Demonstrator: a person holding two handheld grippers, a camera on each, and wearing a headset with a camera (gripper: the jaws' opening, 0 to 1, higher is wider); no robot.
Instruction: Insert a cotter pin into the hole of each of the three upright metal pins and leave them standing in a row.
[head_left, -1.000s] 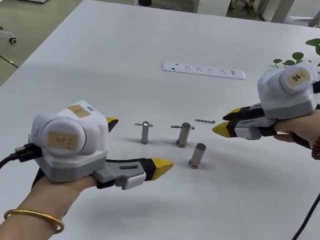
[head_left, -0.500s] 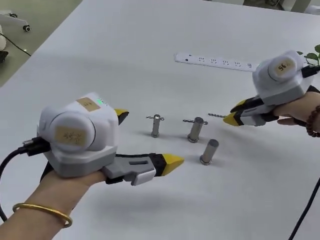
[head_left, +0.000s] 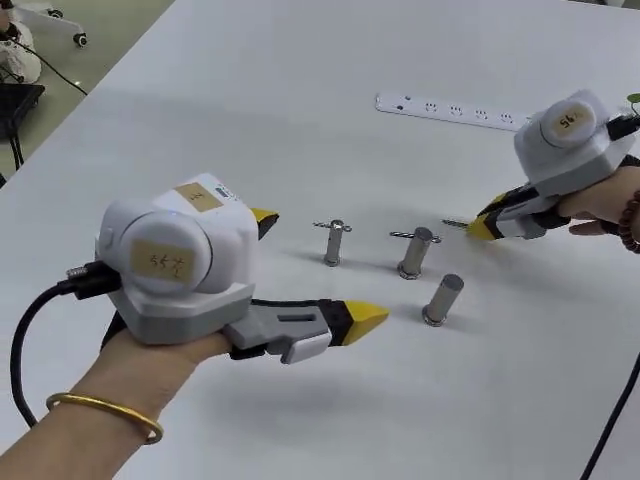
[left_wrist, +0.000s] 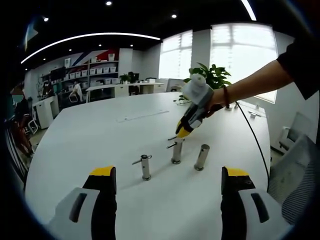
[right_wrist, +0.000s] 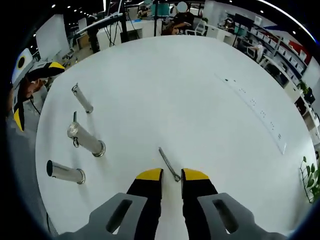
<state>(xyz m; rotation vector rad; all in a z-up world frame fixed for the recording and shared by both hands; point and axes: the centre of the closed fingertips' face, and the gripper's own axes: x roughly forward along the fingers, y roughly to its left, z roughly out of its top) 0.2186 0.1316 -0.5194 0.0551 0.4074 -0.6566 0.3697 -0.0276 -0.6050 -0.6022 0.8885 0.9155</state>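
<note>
white table (head_left: 300, 80) | bright windows (left_wrist: 235, 55) | curved ceiling light (left_wrist: 90, 36) | perhaps shelves (left_wrist: 95, 72) far back

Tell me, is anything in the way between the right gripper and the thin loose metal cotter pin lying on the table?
Nothing visible. The right gripper has its yellow tips at the near end of the thin silver cotter pin, which lies flat on the white table. The upright metal pins stand off to one side.

Tons of bare table (head_left: 260, 90) all around. Only the three upright pins (head_left: 415, 255) bunched mid-table block a pass, with the power strip (head_left: 450, 110) well behind them.
</note>
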